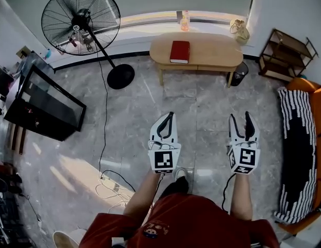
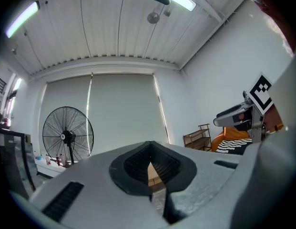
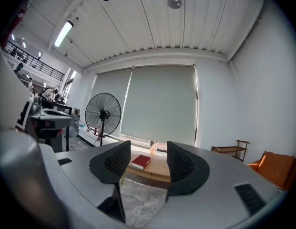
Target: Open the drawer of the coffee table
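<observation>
While the table (image 1: pixel 201 48) lies well ahead, left tongs (image 1: pixel 170 114) clenched empty, right tongs (image 1: pixel 241 116) released, they should approach its near edge squarely for the drawer (image 1: pixel 214 67).

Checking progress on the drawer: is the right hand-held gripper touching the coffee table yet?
Apart. The head view shows bare floor between the right hand-held gripper and the coffee table.

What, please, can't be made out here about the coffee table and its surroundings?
Drawer front and handle of the oval light-wood coffee table: head view, too small to tell.
Same table, left gripper view: only a sliver shows past the shut left hand-held gripper.
Title on the red book: too small in the head and right gripper views.
Orange sofa: cut off by the head view's right edge.
</observation>
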Demonstrator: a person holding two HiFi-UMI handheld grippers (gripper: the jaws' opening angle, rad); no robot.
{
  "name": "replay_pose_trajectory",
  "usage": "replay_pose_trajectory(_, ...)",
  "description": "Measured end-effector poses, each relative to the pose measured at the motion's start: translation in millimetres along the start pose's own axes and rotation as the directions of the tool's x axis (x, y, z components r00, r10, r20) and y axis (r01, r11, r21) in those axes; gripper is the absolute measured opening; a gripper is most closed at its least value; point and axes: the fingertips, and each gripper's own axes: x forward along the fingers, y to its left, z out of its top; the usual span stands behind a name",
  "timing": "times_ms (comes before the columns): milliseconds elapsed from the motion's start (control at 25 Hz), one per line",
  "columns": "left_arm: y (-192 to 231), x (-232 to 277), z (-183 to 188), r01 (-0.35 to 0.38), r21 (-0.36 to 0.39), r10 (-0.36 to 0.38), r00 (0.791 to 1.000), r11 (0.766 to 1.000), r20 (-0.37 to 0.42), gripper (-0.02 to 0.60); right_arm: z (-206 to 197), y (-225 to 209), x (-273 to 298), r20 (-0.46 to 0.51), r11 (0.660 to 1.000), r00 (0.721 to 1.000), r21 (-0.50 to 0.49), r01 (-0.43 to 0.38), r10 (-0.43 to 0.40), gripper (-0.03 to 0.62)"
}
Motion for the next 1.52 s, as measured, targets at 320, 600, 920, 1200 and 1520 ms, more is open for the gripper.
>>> replay_pose_trajectory(320,46.6,51.0,-23.0,0.020,-0.037,-0.021,1.000,0.999,-0.009,0.006,2.7,24.5,65.5,-0.013,1.000,1.000,-0.011,-0.002,0.002,0.233)
replay_pose_trajectory(600,62.2,74.2,-25.5,0.023,-0.033,-0.023,1.000,0.999,-0.001,0.006,6.5,22.8,90.9,-0.006,1.000,1.000,-0.017,0.010,-0.010,0.233)
replay_pose_trajectory(920,65.6,122.0,-30.4,0.010,-0.016,-0.010,1.000,1.000,0.002,0.006,-7.6,-2.4,139.6,0.003,1.000,1.000,0.017,0.006,-0.006,0.233)
replay_pose_trajectory(1200,52.4,214.8,-21.5,0.019,-0.007,-0.019,1.000,1.000,0.014,0.006,-8.5,-63.4,211.3,0.016,0.999,1.000,0.036,0.018,-0.019,0.233)
replay_pose_trajectory(1520,20.7,340.5,-8.3,0.030,-0.005,-0.030,0.999,1.000,0.019,0.006,-13.7,-155.8,296.5,0.004,0.997,0.999,0.066,0.048,-0.049,0.233)
